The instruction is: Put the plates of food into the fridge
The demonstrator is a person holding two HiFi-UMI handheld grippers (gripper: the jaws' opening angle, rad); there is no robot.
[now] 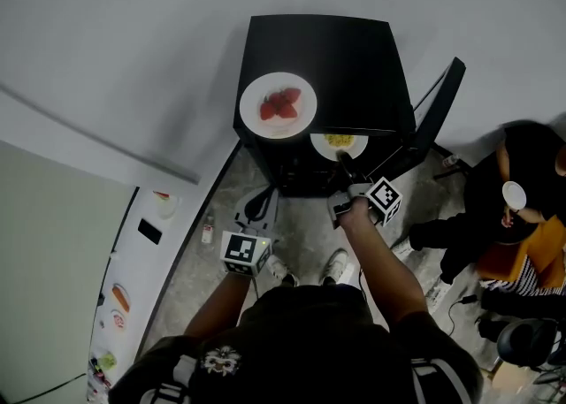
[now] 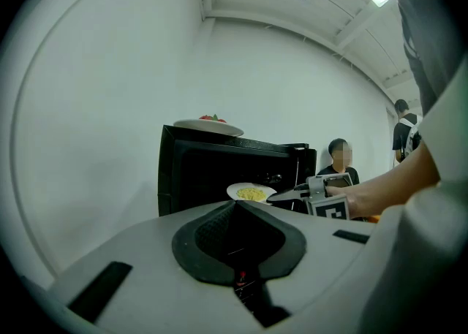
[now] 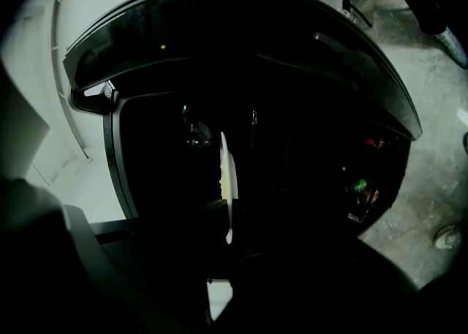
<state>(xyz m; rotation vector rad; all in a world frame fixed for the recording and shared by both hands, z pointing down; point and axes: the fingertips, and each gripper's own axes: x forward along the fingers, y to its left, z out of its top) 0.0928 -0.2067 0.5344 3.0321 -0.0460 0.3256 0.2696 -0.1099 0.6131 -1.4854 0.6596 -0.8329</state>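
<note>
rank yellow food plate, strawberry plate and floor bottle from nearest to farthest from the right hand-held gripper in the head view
From the right hand-held gripper:
1. yellow food plate, gripped in its jaws at the fridge opening.
2. strawberry plate, on the fridge top, to the left.
3. bottle, on the floor, far left.

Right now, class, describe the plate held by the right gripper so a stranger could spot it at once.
Find the black fridge against the white wall. At its open front, the right gripper pinches a white plate by the rim. It carries yellow food, unlike the strawberry plate on top.
</note>
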